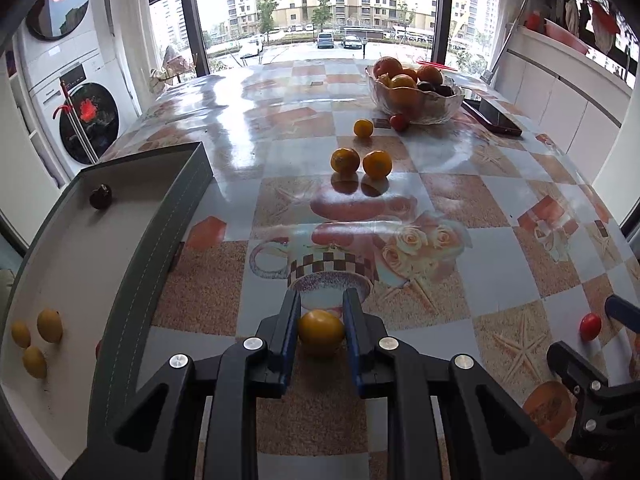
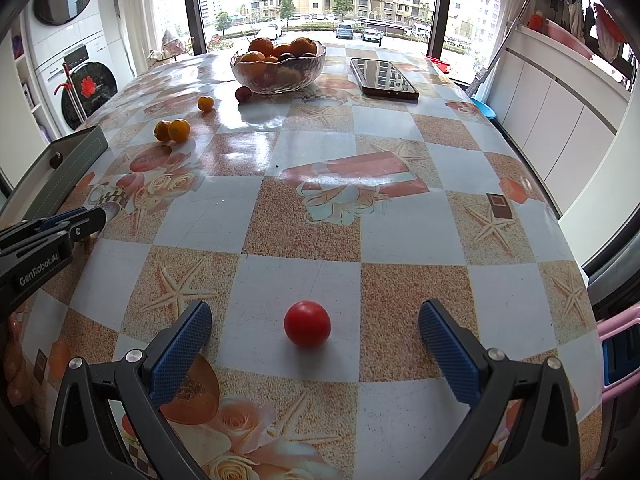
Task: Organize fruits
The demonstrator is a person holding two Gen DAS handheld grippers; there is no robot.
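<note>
The left gripper is clamping a yellow fruit, perhaps a lemon, low in frame. The right gripper is standing open, tomato lying centred between its fingers.

Daylight enters through the large window at the far end; both views bright. Strong glare streaks on the glossy tablecloth. Soft short shadows under fruit. Fisheye bending at edges, corners dark; far shelves possibly slightly soft.

bowl behind fruits, tray left
</note>
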